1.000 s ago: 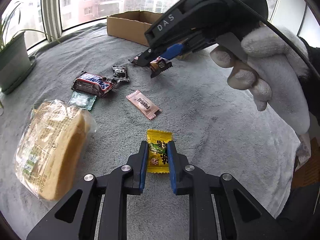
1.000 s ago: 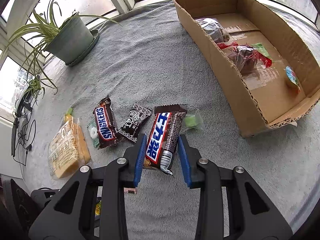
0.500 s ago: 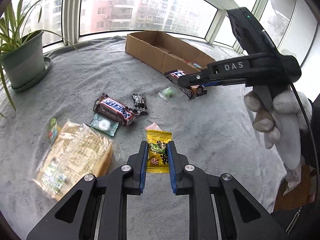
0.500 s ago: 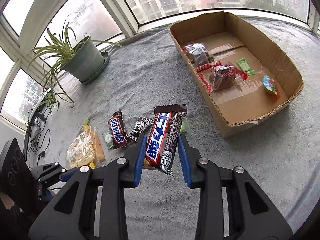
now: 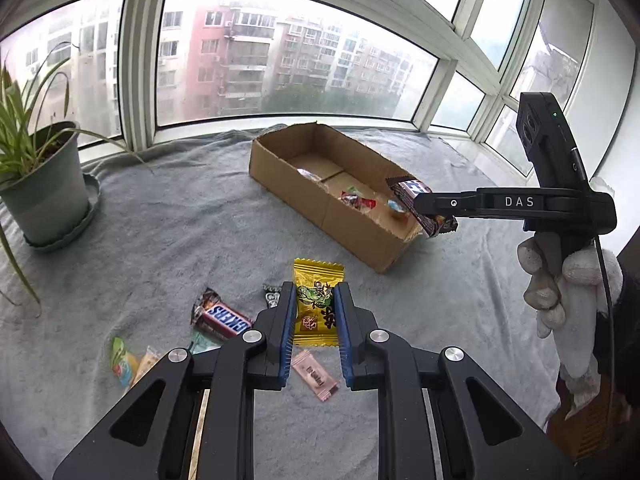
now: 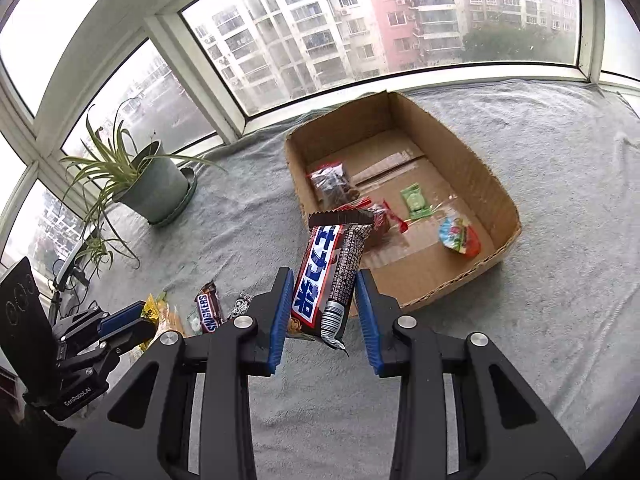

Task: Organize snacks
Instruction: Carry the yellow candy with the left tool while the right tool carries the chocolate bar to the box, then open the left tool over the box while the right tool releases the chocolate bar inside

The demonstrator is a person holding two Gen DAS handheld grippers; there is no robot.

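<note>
A yellow snack packet (image 5: 318, 304) is clamped by the left hand-held gripper (image 5: 316, 320), low centre of frame. A chocolate bar (image 6: 330, 276) is gripped by the right hand-held gripper (image 6: 322, 312), mid-frame, before the cardboard box (image 6: 496, 188).

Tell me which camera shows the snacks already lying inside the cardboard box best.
The right wrist view. It looks down into the cardboard box, showing the dark packet, green candy and round colourful sweet on its floor. The left wrist view sees the box from lower, so its near wall hides most contents.
</note>
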